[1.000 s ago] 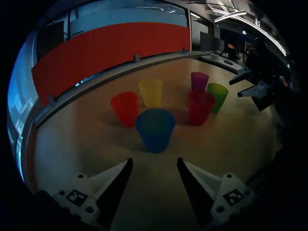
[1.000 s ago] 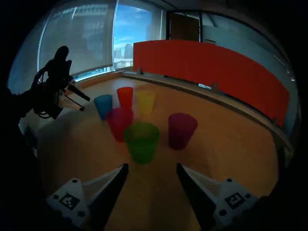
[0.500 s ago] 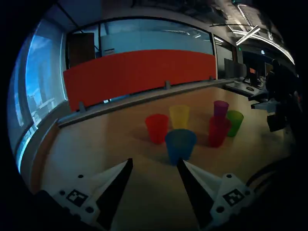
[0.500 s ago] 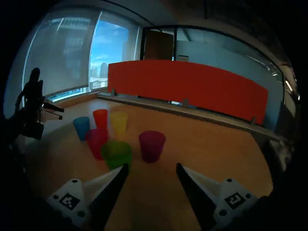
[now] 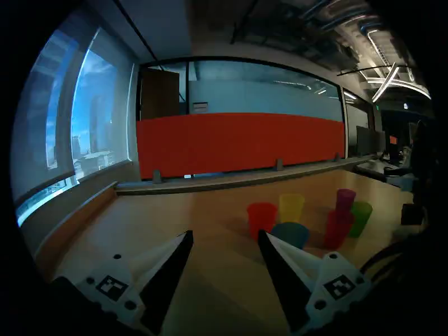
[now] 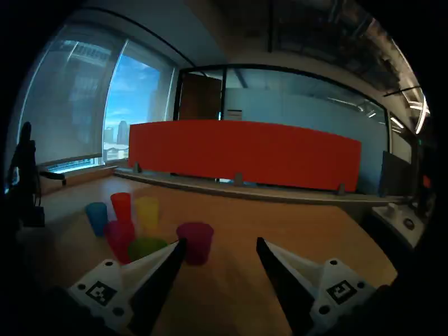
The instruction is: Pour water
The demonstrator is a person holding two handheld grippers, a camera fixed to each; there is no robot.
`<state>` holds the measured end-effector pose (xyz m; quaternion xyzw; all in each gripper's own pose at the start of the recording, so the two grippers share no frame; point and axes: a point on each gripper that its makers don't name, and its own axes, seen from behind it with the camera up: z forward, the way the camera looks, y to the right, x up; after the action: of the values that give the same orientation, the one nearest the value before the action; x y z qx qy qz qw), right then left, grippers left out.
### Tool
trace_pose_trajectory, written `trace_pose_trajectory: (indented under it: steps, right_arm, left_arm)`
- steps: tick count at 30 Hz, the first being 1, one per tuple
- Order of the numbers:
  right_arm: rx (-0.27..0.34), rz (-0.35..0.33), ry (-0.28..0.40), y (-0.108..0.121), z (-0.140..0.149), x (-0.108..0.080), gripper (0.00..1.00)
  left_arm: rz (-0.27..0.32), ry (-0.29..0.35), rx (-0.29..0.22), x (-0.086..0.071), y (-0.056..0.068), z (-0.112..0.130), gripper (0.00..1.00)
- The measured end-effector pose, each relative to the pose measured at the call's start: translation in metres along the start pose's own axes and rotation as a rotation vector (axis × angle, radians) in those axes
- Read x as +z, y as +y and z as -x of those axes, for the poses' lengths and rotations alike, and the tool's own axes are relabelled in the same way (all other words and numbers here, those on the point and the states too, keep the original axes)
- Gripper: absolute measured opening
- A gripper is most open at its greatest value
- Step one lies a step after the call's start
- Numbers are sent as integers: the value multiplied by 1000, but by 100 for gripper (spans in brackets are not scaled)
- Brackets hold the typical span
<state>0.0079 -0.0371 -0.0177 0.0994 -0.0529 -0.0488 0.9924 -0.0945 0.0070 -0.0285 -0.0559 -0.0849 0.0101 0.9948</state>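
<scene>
We've got both tongs spread wide with nothing in them, left tongs (image 5: 224,235) and right tongs (image 6: 220,242) alike. Cups are bunched on the desk (image 5: 157,215) in front of the red partition (image 5: 241,143). The orange cup (image 5: 261,217), yellow cup (image 5: 292,206) and purple cup (image 5: 345,200) are nearer the partition. The blue cup (image 5: 291,232), red cup (image 5: 336,229) and green cup (image 5: 362,215) are farther from it.

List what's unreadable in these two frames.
- Cup contents: both views look low across the table, so no cup's inside shows.
- Blue cup, left gripper view: lower part behind a finger of the left claw.
- Green cup, right gripper view: lower part behind a finger of the right claw.
- Far desk, left gripper view: dark, too small.
</scene>
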Motion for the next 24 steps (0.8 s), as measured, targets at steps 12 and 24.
trace_pose_trajectory:
  steps: [12, 24]
  right_arm:
    - [18, 155, 104, 20, -15, -1, 96]
    - [58, 219, 143, 34, -22, -6, 97]
  left_arm:
    - [-111, 117, -60, -6, -11, -24, 85]
    - [-201, 150, -66, -7, -24, -16, 85]
